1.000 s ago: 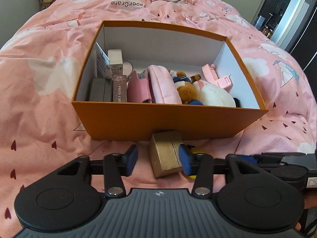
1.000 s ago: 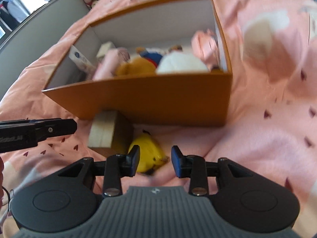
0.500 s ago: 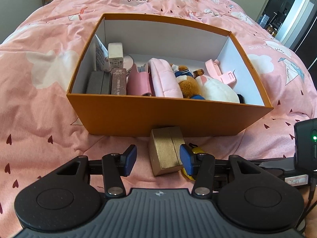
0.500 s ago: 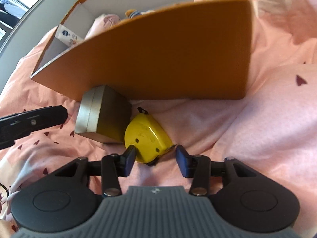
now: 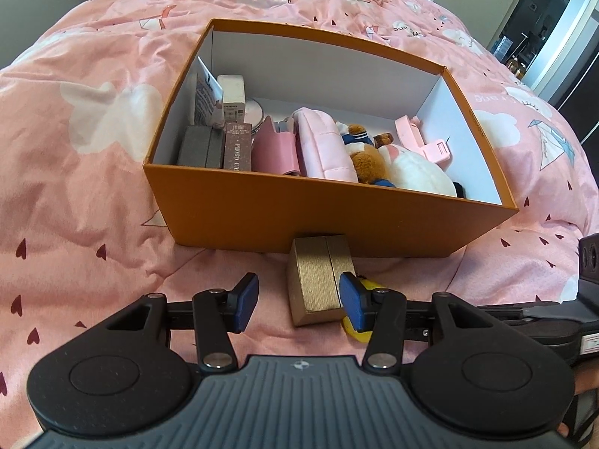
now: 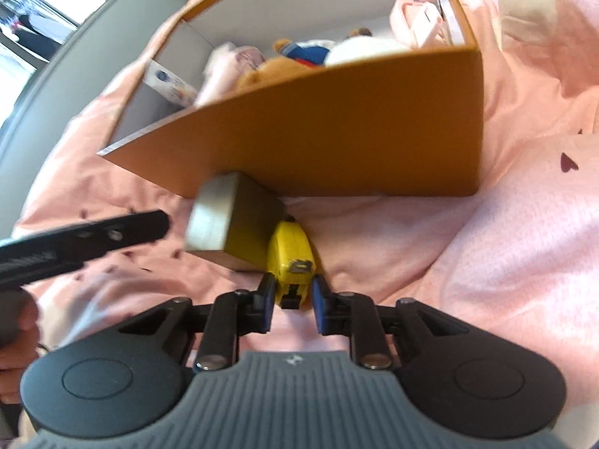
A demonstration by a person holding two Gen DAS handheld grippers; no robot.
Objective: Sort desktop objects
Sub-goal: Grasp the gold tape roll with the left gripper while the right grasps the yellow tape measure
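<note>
Black left tool [image 5: 299, 301] and right tool [image 6: 290, 301], blue pads, ribbed grey bases.

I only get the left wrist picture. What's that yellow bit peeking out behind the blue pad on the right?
Observer: The right wrist view shows it whole. It's a yellow tape measure lying on the pink blanket.
Operator: Is anything holding it?
Observer: The right gripper has a finger against each side of it and looks clamped on.
Operator: Is it clear of the gold box?
Observer: No, it rests against the side of the gold box, just in front of the orange box.
</note>
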